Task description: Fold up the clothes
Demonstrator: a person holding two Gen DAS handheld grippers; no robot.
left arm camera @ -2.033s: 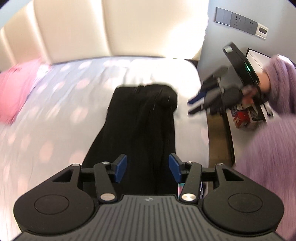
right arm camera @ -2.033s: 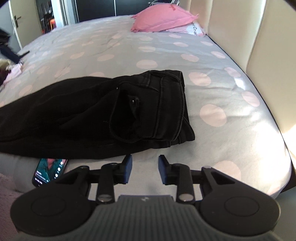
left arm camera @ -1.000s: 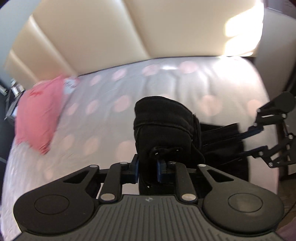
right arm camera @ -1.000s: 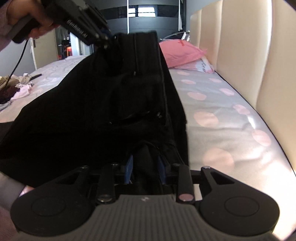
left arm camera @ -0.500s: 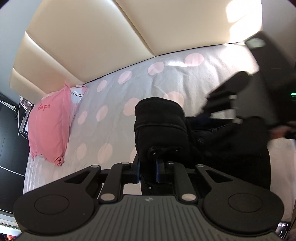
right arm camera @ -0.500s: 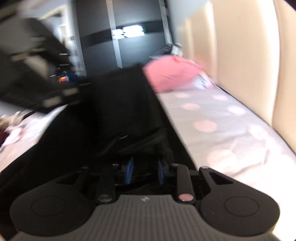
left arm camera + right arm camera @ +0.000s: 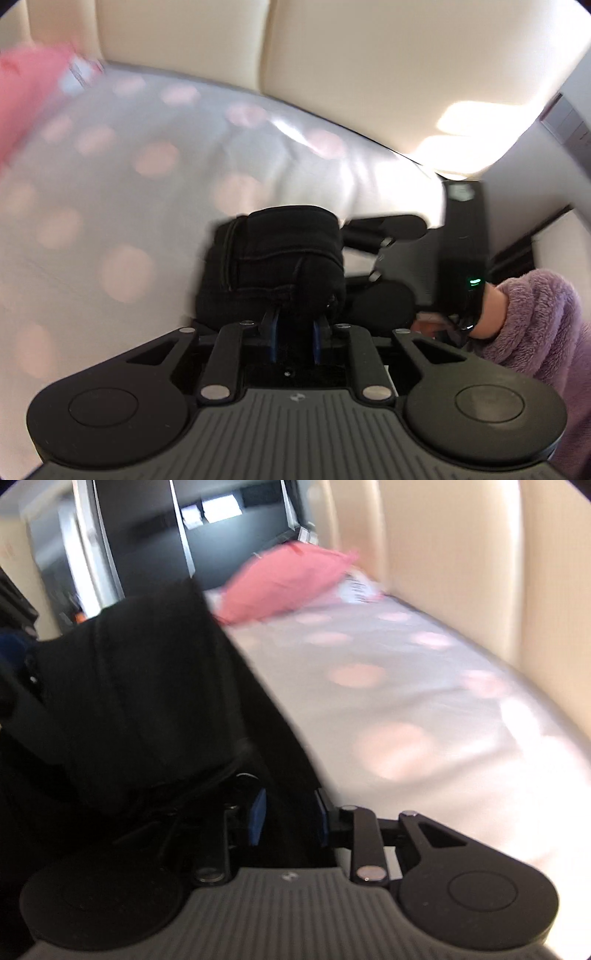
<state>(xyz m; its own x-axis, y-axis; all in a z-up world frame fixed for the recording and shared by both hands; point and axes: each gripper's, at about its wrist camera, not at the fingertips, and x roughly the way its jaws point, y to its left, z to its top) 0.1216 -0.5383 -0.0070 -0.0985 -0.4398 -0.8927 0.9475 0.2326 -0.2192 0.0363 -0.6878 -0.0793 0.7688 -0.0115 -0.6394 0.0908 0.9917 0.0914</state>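
Both grippers' jaws clamped on black trousers (image 7: 273, 258), polka-dot bed (image 7: 424, 701), pink pillow (image 7: 288, 579), cream padded headboard (image 7: 369, 74).

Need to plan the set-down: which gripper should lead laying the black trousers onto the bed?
Probably left: the left gripper grips the trousers above open bedsheet; the right gripper grips them too, mostly covered.

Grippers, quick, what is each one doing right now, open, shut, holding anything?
Left gripper: shut on the black denim trousers.
Right gripper: shut on the same black denim trousers.
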